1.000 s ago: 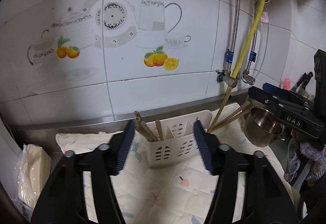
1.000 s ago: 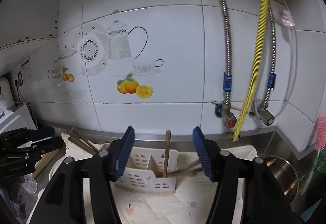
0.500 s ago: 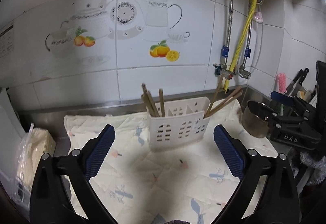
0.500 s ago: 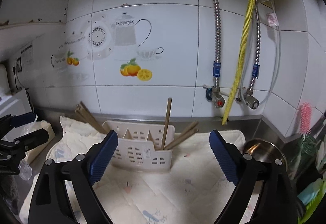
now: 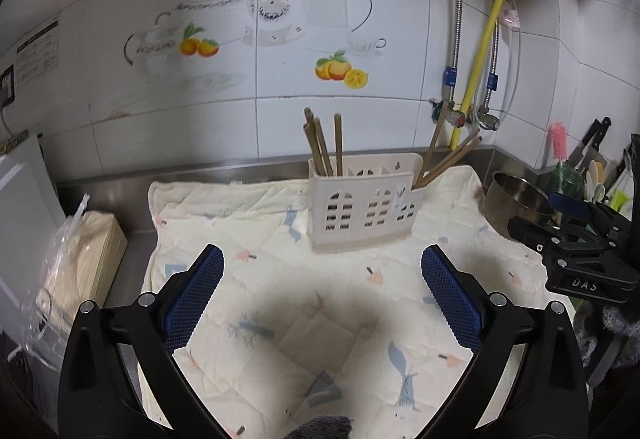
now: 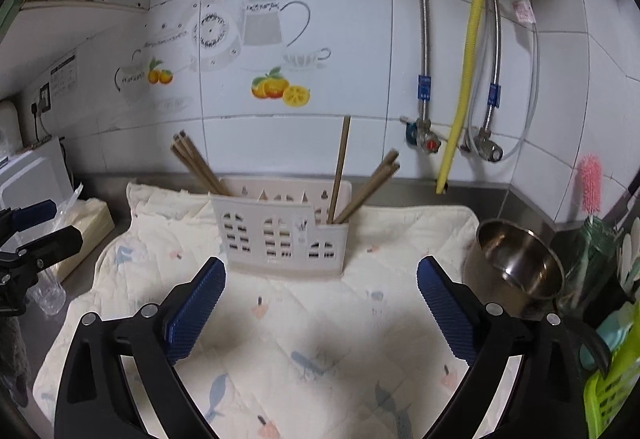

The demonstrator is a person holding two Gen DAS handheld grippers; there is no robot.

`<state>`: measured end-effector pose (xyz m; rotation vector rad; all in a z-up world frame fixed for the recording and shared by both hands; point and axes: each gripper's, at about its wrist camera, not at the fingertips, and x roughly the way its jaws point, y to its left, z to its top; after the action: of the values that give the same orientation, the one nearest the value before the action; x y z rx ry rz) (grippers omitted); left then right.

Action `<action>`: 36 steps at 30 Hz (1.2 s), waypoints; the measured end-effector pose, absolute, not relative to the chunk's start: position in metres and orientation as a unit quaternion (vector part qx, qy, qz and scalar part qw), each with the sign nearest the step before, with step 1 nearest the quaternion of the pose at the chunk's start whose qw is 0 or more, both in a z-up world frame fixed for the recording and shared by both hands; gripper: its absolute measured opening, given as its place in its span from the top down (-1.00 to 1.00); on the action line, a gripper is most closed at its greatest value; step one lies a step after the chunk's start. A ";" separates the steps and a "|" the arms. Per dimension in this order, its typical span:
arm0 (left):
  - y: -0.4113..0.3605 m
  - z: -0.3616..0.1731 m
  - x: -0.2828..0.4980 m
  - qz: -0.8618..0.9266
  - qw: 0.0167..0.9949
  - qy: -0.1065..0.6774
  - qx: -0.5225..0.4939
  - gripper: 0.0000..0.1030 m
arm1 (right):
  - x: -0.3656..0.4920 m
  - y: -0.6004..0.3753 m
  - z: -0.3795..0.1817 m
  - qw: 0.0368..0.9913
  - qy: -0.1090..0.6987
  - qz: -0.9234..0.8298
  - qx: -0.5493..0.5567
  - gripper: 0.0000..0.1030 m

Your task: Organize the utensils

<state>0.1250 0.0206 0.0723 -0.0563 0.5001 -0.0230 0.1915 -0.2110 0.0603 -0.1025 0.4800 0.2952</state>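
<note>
Wooden chopsticks point(image 5: 323, 148) stand in the caddy point(image 5: 364, 208) at frame centre; left gripper point(image 5: 322, 289) released, right gripper point(image 6: 321, 293) empty, jaws opening.

A steel counter point(image 5: 132, 175) carries a quilted mat point(image 5: 280, 303).

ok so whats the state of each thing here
utensil holder: upright on the quilted mat
chopsticks: standing in the holder's end compartments, leaning
steel pot: empty, beside the mat
left gripper: jaws wide open, nothing between them
right gripper: jaws opening, nothing between them
</note>
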 end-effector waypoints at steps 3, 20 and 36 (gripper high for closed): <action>0.024 0.065 0.119 -0.006 0.967 0.254 -0.034 -0.90 | 0.181 -0.209 0.054 0.958 0.241 0.148 -0.053 -0.82; 0.034 0.046 0.092 0.006 0.964 0.264 -0.040 -0.90 | 0.151 -0.212 0.040 0.954 0.256 0.151 -0.040 -0.83; 0.036 0.038 0.084 0.015 0.962 0.271 -0.040 -0.90 | 0.140 -0.201 0.029 0.950 0.263 0.158 -0.054 -0.84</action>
<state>0.0843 0.0363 0.0385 -0.0813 0.5493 0.0300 0.1404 -0.2012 0.0291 -0.1097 0.5357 0.3218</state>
